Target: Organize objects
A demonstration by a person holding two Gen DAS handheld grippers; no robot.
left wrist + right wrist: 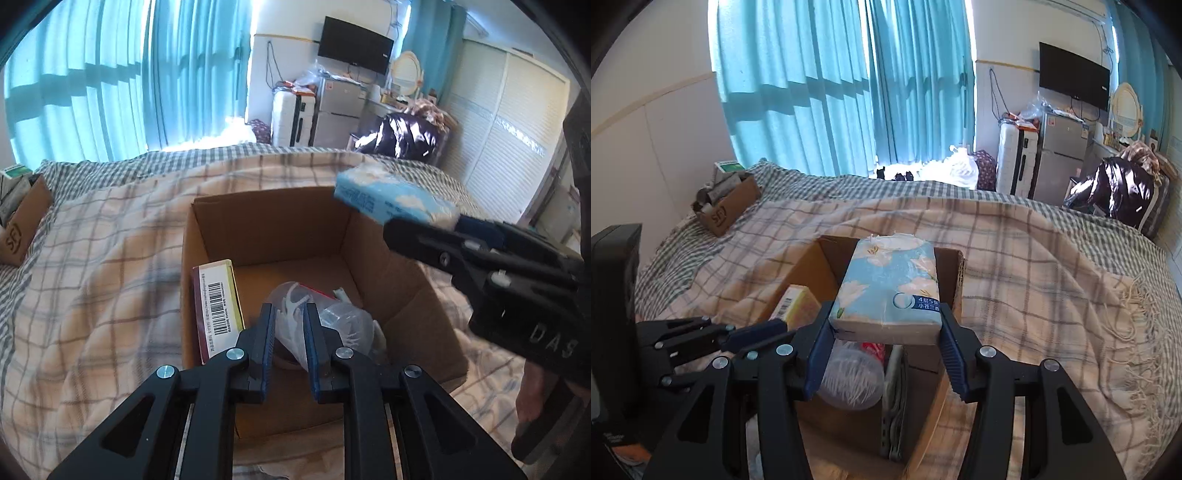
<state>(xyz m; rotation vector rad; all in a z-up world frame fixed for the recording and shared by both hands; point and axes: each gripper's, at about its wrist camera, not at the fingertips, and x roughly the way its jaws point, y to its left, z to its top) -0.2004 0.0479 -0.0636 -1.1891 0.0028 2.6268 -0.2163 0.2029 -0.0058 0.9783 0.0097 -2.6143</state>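
Observation:
An open cardboard box (266, 218) sits on the plaid bed; it also shows in the right wrist view (955, 280). Inside lie a yellow and maroon carton (216, 306) and a clear plastic bag of white floss picks (295, 314). My left gripper (290, 321) hangs over the box's near side, its jaws a narrow gap apart around the bag's top, not clearly pinching it. My right gripper (886, 325) is shut on a light blue tissue pack (890, 291) and holds it above the box; the pack also shows in the left wrist view (391, 199).
A second small cardboard box (726, 206) full of items stands at the bed's far left. A fringed plaid blanket (1052, 295) covers the bed. A fridge (1060, 158), suitcase and dark bag stand beyond the bed's far edge.

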